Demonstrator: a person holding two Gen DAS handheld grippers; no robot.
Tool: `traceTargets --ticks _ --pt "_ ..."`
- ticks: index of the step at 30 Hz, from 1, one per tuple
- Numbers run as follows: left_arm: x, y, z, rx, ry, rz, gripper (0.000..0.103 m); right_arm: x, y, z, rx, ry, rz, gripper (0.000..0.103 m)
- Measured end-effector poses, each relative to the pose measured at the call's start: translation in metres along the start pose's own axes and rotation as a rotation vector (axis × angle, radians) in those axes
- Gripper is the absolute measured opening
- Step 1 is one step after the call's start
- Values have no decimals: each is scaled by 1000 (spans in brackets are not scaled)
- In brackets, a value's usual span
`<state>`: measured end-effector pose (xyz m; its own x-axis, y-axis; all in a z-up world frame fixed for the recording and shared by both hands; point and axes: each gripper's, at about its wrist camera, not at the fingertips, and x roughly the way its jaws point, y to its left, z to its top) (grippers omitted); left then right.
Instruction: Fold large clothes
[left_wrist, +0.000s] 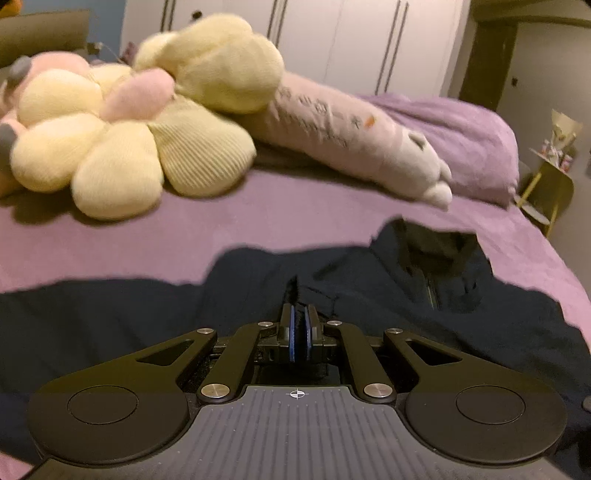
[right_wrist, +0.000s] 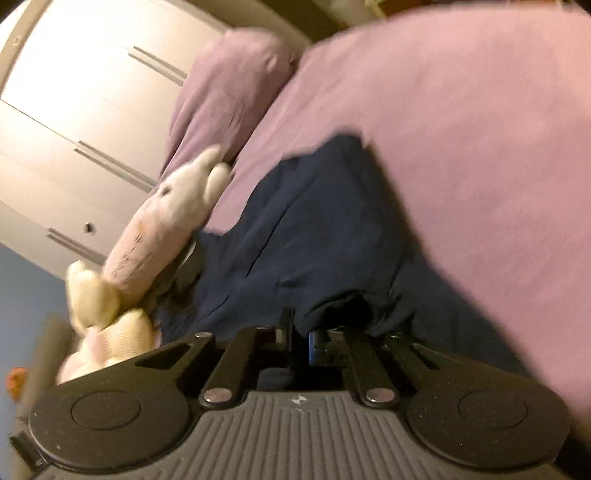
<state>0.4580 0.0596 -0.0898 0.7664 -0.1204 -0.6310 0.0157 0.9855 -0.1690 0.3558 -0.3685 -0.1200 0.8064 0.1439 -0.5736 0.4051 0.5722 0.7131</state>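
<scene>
Left wrist view looks level across a bed (left_wrist: 184, 236) covered in a lilac sheet, with white wardrobe doors (left_wrist: 332, 37) behind it and a small yellow-green side table (left_wrist: 550, 188) off the right edge of the mattress. A cream flower-shaped cushion (left_wrist: 122, 147) with a pink centre lies at the far left of the bed, a long pale pink plush toy (left_wrist: 351, 129) stretches beside it, and a purple pillow (left_wrist: 461, 136) sits behind that toy's head. The dark navy garment (left_wrist: 369, 295) is spread over the near part of the sheet, its collar and zip opening toward the right. The left gripper (left_wrist: 299, 325) has its blue-lined jaws pressed together on a raised ridge of this cloth.

Right wrist view is tilted and blurred; it shows the same garment (right_wrist: 295, 229) from its other side, running away toward the plush toy (right_wrist: 166, 221) and pillow (right_wrist: 229, 92), with a wide bare stretch of sheet (right_wrist: 461, 129) to the right of the cloth. The right gripper (right_wrist: 299, 332) has navy fabric bunched between its jaws, which clamp it.

Between the garment's far edge and the cushion, the left view shows an open band of sheet; the collar end lies near the plush toy's head.
</scene>
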Motion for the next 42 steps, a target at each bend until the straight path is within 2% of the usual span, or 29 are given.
traceTargets --ticks 3,6,7,8,9,10,11,12,13,15,17,18,19,20,21,23,25,26,27,28,30,34,36,39,40,41,42 --pt "16 -11 -20 57 26 40 9 7 0 -4 -124 -14 -106 5" --pt "30 -9 -34 69 59 74 13 17 15 -14 -349 -45 -193 5" --pt "30 -6 -37 69 56 88 21 19 20 -14 -402 -40 -213 6" --pt "28 -2 -37 66 52 98 29 18 25 -14 -441 -22 -221 9" --pt "24 2 -35 63 51 103 32 18 30 -11 -467 -2 -223 13" --pt "18 8 -33 61 51 114 35 9 33 -9 -478 10 -220 24" --pt "11 12 -31 68 42 142 37 -2 34 -7 -477 8 -216 30" --pt "3 15 -30 81 27 172 37 -16 35 -8 -475 0 -205 40" --pt "-5 17 -28 84 4 187 38 -31 36 -8 -477 -15 -193 42" --pt "-19 14 -23 63 -33 155 41 -49 44 -10 -507 -69 -175 42" --pt "-23 -2 -21 57 -37 80 47 -46 60 -13 -552 -106 -160 42" --pt "-22 -12 -21 64 -34 45 50 -38 69 -17 -584 -108 -148 36" --pt "-18 -22 -23 78 -32 11 57 -23 79 -22 -619 -108 -131 24" --pt "-14 -31 -25 89 -25 -5 63 -7 87 -28 -651 -102 -112 21" --pt "-5 -40 -29 102 -7 -13 64 8 93 -34 -675 -83 -104 21" --pt "13 -50 -38 113 41 12 64 37 99 -43 -695 -39 -105 21" --pt "27 -52 -47 119 65 43 66 59 96 -49 -706 6 -144 18" --pt "29 -52 -50 144 50 54 73 67 92 -50 -709 19 -170 16" --pt "30 -54 -53 175 37 73 77 73 85 -49 -701 27 -186 7" --pt "32 -54 -55 191 33 85 83 74 78 -49 -691 20 -180 4" --pt "33 -46 -58 160 40 82 90 73 72 -48 -684 10 -164 2" --pt "12 -14 -51 -35 90 3 87 76 92 -57 -773 27 -240 2" --pt "-8 3 -48 -86 75 -24 87 66 105 -60 -790 14 -269 4" --pt "-43 30 -47 -117 40 -44 88 45 120 -77 -829 -73 -226 10" --pt "-57 45 -49 -133 28 -48 88 47 123 -83 -861 -71 -232 12" --pt "-71 60 -52 -151 20 -43 91 55 124 -89 -884 -25 -254 12" --pt "-84 77 -54 -165 15 -22 92 69 123 -94 -886 70 -297 11"
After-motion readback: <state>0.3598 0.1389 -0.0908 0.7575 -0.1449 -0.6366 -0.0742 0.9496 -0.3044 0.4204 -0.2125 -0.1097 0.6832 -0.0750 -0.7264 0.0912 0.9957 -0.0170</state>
